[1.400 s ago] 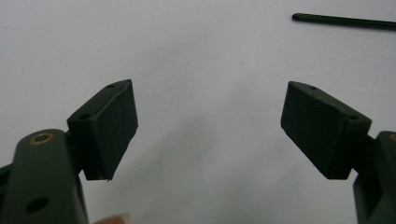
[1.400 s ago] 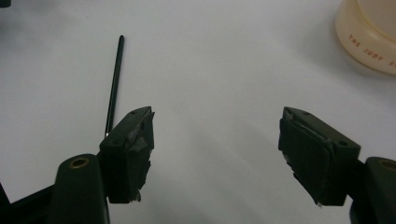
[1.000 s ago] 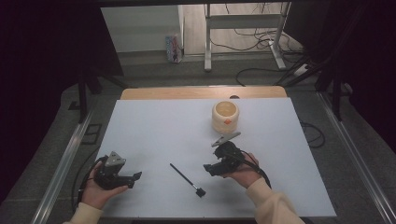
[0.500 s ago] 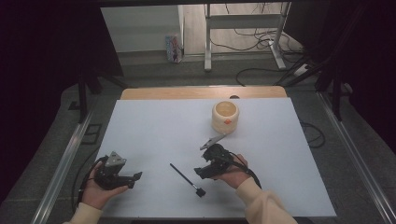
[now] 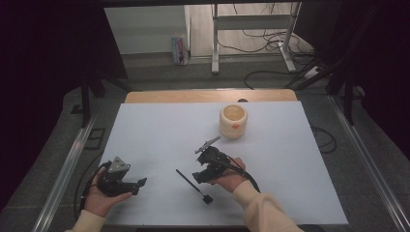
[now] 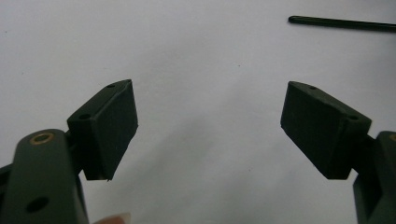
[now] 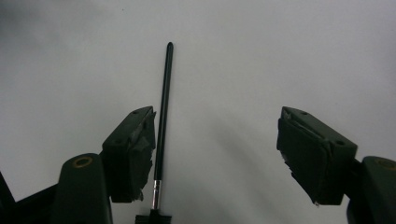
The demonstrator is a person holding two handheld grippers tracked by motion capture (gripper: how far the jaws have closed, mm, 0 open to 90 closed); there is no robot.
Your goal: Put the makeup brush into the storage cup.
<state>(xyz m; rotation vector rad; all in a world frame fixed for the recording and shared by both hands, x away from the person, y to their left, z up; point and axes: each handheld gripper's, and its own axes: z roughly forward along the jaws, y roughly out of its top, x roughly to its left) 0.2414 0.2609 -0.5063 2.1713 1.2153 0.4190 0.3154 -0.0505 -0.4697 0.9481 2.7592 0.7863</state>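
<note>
Your right tool (image 5: pixel 200 175) hangs spread over the thin black brush (image 5: pixel 193 185), which lies flat on the white worktop (image 5: pixel 159 135); in the right gripper view its handle (image 7: pixel 162 121) runs just beside one pad, seemingly not pinched, with the head cut off at the bottom edge. Your left tool (image 5: pixel 137 183) is spread wide with nothing between its pads. A wooden cup (image 5: pixel 233 121) stands well apart.

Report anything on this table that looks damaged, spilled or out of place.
Nothing is spilled. One oddity: the pads of the right gripper look ragged and frayed at the edges, unlike the clean ones on the left gripper. The thin black brush lies flat and whole on the white sheet; the wooden cup stands upright.
</note>
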